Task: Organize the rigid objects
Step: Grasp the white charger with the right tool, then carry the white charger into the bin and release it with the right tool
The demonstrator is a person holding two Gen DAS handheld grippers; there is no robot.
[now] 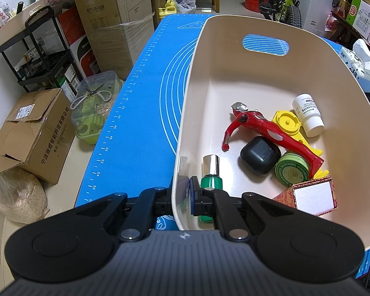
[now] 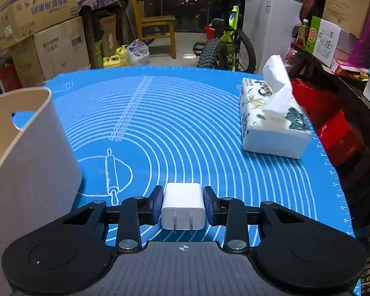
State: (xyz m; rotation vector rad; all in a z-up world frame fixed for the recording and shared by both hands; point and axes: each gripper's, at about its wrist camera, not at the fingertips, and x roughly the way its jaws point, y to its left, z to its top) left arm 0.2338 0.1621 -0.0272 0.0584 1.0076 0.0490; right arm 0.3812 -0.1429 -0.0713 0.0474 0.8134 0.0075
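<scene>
Surface: blue mat point(image 2: 185, 128)
Bin point(image 1: 234, 56): my left tongs point(image 1: 182, 197) pinch its wall; figure point(image 1: 266, 128), bottle point(image 1: 308, 114), tin point(image 1: 292, 172) inside
Right tongs point(image 2: 183, 206): clamp my charger point(image 2: 183, 203)

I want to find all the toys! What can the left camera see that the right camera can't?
Only the left wrist view looks inside the bin: a red figure, a black case, a green tin, a white bottle, a yellow toy, a green bottle and a patterned box. The left gripper is clamped on the bin's wall.

Only the right wrist view shows the right gripper holding a white charger.

Both show the beige bin, the blue mat and the tissue pack.
</scene>
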